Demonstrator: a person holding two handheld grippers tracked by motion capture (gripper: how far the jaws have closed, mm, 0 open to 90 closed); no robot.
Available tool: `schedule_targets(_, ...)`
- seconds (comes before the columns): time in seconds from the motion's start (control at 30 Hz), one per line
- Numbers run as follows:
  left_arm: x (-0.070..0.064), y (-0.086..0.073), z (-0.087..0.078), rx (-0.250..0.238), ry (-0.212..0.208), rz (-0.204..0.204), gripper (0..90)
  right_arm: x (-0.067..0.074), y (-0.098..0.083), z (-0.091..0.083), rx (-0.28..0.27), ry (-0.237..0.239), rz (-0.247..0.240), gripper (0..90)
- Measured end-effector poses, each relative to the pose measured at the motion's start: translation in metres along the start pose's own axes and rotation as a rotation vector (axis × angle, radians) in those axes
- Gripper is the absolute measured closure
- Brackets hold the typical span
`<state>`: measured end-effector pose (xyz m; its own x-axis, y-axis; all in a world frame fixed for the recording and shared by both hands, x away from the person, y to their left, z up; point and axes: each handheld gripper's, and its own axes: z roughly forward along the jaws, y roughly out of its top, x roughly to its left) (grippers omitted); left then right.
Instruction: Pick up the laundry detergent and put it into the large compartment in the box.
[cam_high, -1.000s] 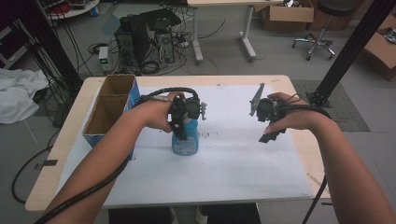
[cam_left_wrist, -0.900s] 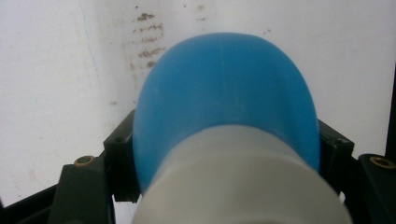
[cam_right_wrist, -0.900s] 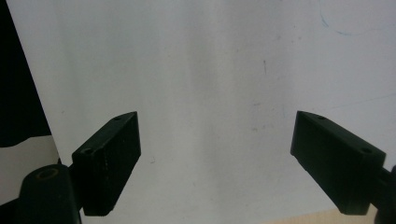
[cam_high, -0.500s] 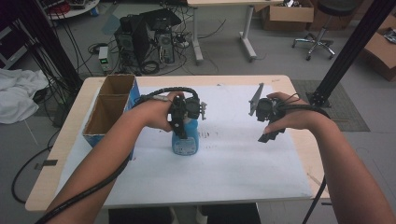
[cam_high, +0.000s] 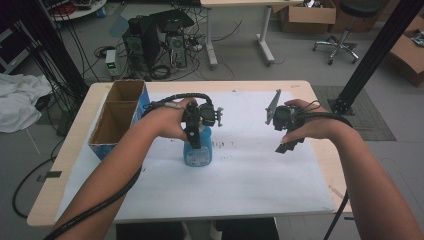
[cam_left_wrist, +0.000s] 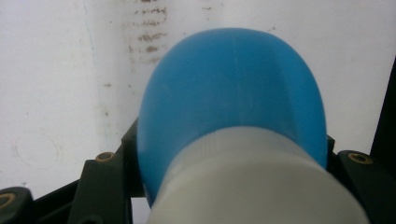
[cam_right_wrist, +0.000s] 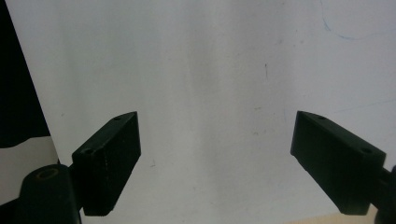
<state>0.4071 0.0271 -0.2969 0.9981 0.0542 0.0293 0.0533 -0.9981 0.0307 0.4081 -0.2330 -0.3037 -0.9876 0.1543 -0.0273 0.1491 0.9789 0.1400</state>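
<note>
While left gripper (cam_high: 199, 131) jaws pinch blue bottle (cam_high: 198, 150), cardboard box (cam_high: 116, 118) sits nearby; right gripper (cam_high: 286, 134) jaws spread.

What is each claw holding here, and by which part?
The left claw grips the blue bottle at its white neck. The right claw is open, holding nothing.

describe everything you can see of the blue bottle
The blue bottle stands upright on the white sheet covering the table, right of the cardboard box. It looks like smooth plastic, with a rounded blue body and a ribbed white cap on top. The left gripper comes down over it, and its jaws have just been closing: they now clamp the bottle just below the cap. Nothing else touches it.
</note>
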Motion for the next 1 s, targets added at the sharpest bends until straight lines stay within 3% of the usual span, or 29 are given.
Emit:
schedule_targets(0.1, -0.002, -0.001, -0.004, 0.005, 0.006, -0.005, 39.8, 0.002, 0.001, -0.001, -0.003, 0.002, 0.0, 16.2)
schedule_targets(0.17, -0.002, -0.002, -0.009, 0.007, -0.013, -0.019, 39.9, 0.002, 0.001, -0.001, -0.001, 0.001, -0.002, 16.1)
schedule_targets(0.3, -0.002, -0.005, -0.023, -0.001, -0.054, -0.067, 39.9, 0.003, 0.002, -0.001, -0.005, -0.002, -0.01, 16.1)
schedule_targets(0.43, -0.003, -0.01, -0.037, -0.01, -0.06, -0.13, 39.8, 0.003, 0.002, -0.002, -0.008, -0.003, -0.01, 16.2)
schedule_targets(0.47, -0.003, -0.012, -0.044, -0.013, -0.062, -0.171, 39.8, 0.004, 0.003, -0.002, -0.007, -0.003, -0.016, 16.1)
schedule_targets(0.5, -0.003, -0.012, -0.044, -0.013, -0.062, -0.171, 39.8, 0.004, 0.003, -0.002, -0.008, -0.003, -0.02, 16.1)
schedule_targets(0.63, 0.0, -0.019, -0.059, -0.027, -0.053, -0.271, 39.8, 0.005, 0.005, -0.003, -0.011, -0.004, -0.028, 16.1)
schedule_targets(0.8, 0.002, -0.031, -0.078, -0.019, -0.027, -0.376, 39.7, 0.006, 0.007, -0.003, -0.022, -0.012, -0.044, 16.2)
schedule_targets(1.0, 0.005, -0.046, -0.109, -0.027, 0.022, -0.543, 39.8, 0.008, 0.009, -0.002, -0.022, -0.01, -0.058, 16.2)
